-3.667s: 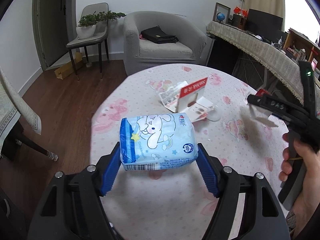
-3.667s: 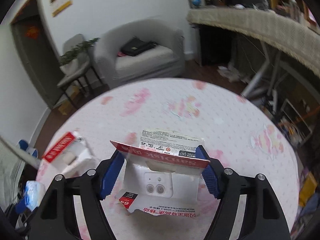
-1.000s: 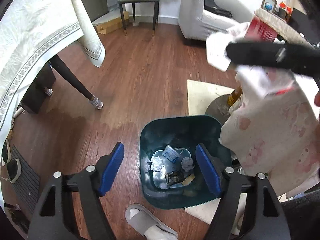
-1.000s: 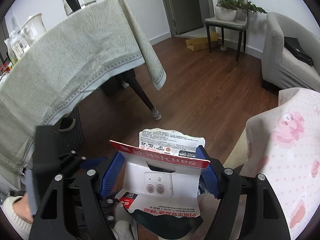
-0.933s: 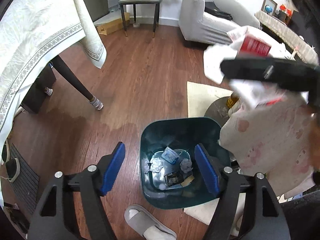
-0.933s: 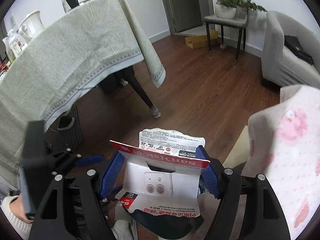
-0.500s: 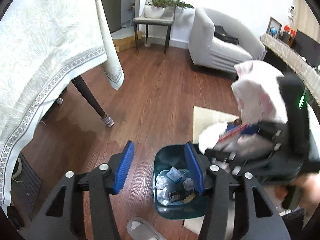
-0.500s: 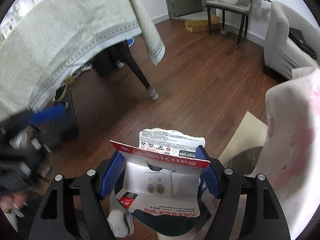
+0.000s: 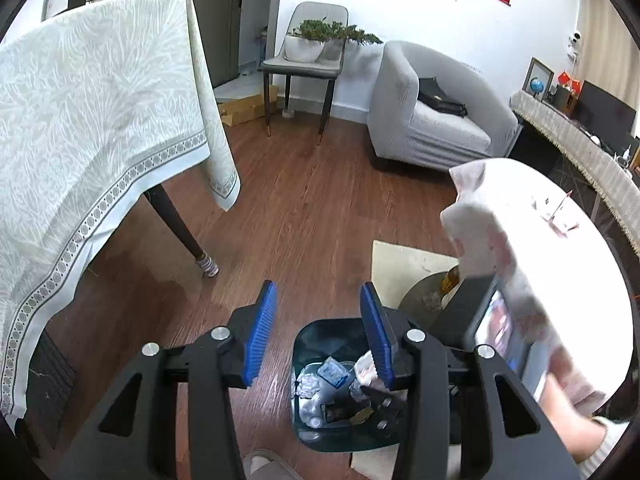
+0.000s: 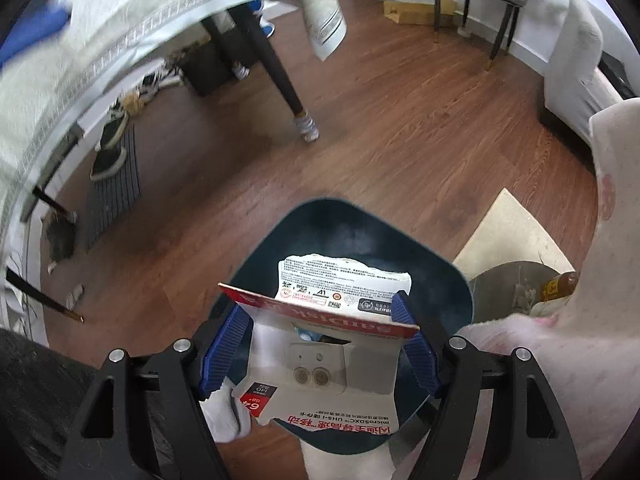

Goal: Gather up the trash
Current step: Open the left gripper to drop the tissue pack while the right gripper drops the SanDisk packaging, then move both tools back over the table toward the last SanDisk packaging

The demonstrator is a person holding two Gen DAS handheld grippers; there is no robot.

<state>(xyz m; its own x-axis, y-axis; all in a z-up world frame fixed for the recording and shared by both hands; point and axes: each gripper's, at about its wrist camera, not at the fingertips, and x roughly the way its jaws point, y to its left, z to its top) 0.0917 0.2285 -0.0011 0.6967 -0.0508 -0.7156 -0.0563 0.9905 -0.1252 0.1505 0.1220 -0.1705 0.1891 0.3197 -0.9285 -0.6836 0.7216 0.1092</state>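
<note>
A dark teal trash bin [image 9: 308,432] stands on the wood floor and holds several scraps, among them the blue tissue pack [image 9: 331,372]. My left gripper [image 9: 318,330] is open and empty, above and just left of the bin. My right gripper [image 10: 318,334] is shut on a torn red and white SanDisk card package [image 10: 324,344] and holds it right over the bin [image 10: 352,224]. In the left wrist view the right gripper's black body [image 9: 486,332] shows at the bin's right side.
The round table with the pink tablecloth [image 9: 560,264] is on the right, another piece of packaging [image 9: 558,216] on it. A table with a pale green cloth [image 9: 80,128] is on the left. A grey slipper [image 9: 264,466] lies before the bin. A beige mat [image 10: 516,232] lies right of the bin.
My right gripper has come down with the package until it hangs over the bin. My left gripper, which dropped the tissue pack in the bin earlier, has risen and drawn back to the left.
</note>
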